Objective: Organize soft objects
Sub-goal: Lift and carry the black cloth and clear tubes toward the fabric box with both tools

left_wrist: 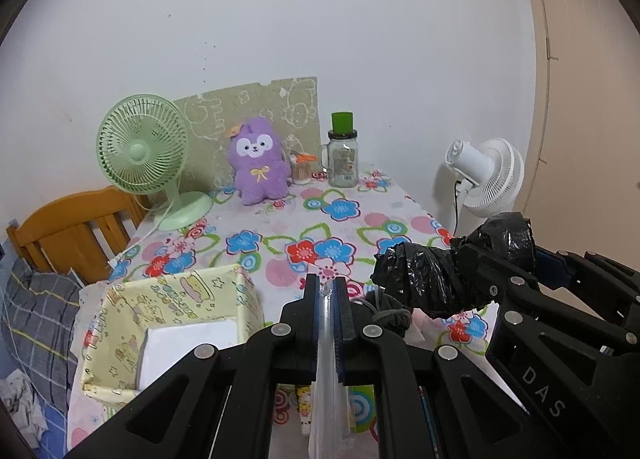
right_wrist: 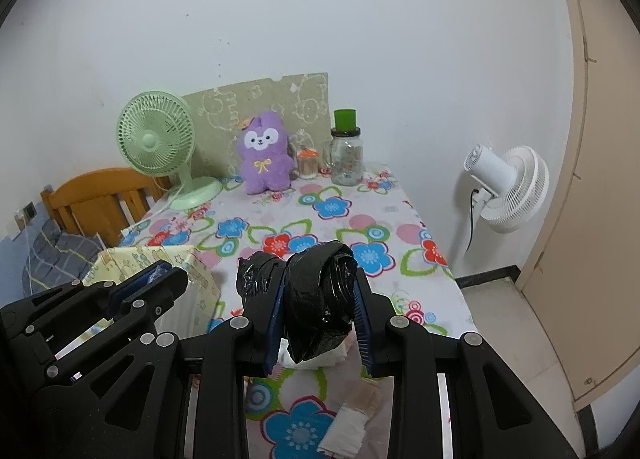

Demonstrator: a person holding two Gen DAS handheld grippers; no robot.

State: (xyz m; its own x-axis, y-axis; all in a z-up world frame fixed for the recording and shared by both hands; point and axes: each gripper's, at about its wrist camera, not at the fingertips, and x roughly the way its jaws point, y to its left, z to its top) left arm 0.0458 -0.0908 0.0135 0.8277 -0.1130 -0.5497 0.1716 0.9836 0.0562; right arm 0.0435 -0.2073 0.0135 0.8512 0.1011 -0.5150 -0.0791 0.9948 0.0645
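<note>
My left gripper [left_wrist: 329,285] is shut on a thin clear plastic sheet [left_wrist: 328,399] that hangs down between its blue pads. It also shows at the left edge of the right wrist view [right_wrist: 168,277]. My right gripper [right_wrist: 319,279] is shut on a crumpled roll of black plastic bags [right_wrist: 316,299], held above the flowered tablecloth [right_wrist: 332,207]. The same black roll [left_wrist: 436,279] appears at the right of the left wrist view. A yellow cartoon-print box [left_wrist: 172,323] stands open just left of my left gripper, with something white inside.
At the back stand a purple plush [left_wrist: 260,163], a green desk fan [left_wrist: 142,151], a glass jar with a green lid [left_wrist: 343,155] and a small pot [left_wrist: 301,169]. A dark cloth bundle [left_wrist: 390,311] and white folded pieces [right_wrist: 348,419] lie near. Wooden chair [left_wrist: 72,231] left, white fan [right_wrist: 508,187] right.
</note>
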